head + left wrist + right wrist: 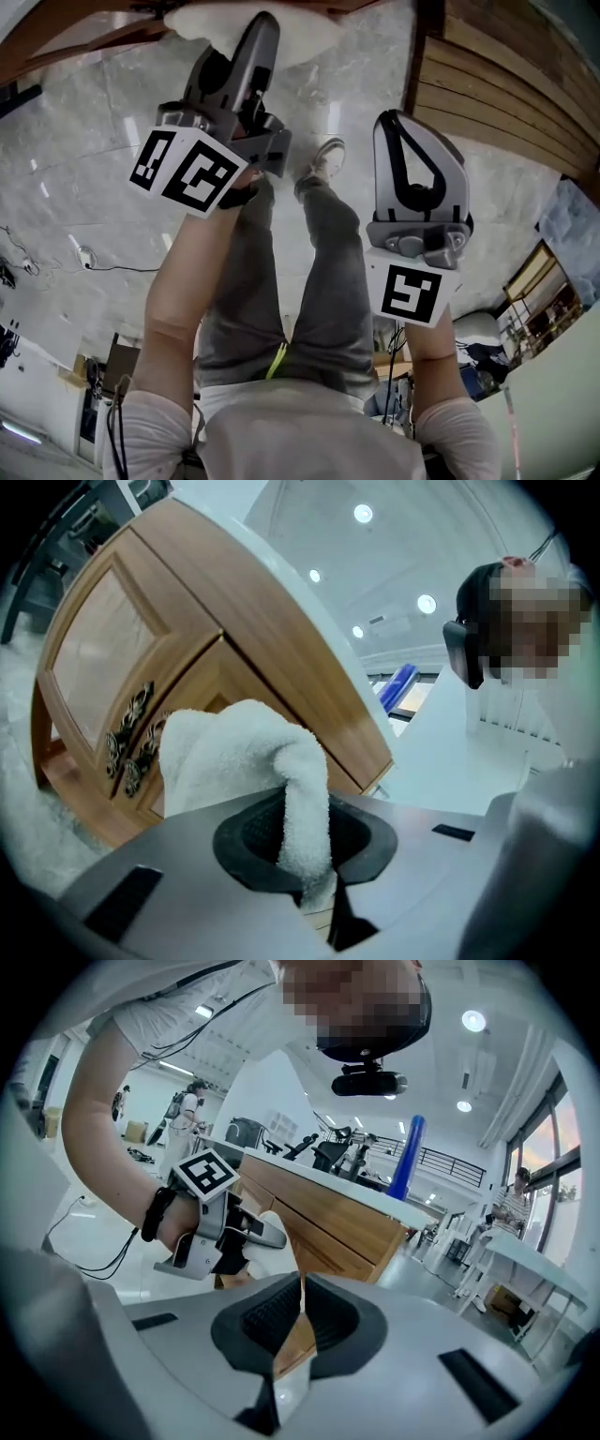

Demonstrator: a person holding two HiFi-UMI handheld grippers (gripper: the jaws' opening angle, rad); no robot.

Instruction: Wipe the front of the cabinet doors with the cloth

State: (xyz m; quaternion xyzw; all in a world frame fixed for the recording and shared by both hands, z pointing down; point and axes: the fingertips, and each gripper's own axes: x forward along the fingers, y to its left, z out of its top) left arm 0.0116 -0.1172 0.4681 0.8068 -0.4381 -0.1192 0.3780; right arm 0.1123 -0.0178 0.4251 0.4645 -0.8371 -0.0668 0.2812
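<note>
Now our left claw (309, 855) clamps a fold of the white, fluffy cloth (220, 757), which bunches beyond it before the cabinet door (94, 658); our right claw (300, 1321) is clenched, empty.

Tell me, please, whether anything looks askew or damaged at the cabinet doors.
Nothing looks damaged or spilled. Only the cloth is untidy: the left gripper pinches one narrow fold, so the rest sits bunched before the cabinet doors, not flat.

The cloth (234, 752) sits in the left tongs (314, 874) before the cabinet doors (103, 667), with the right tongs (302, 1312) alongside.
</note>
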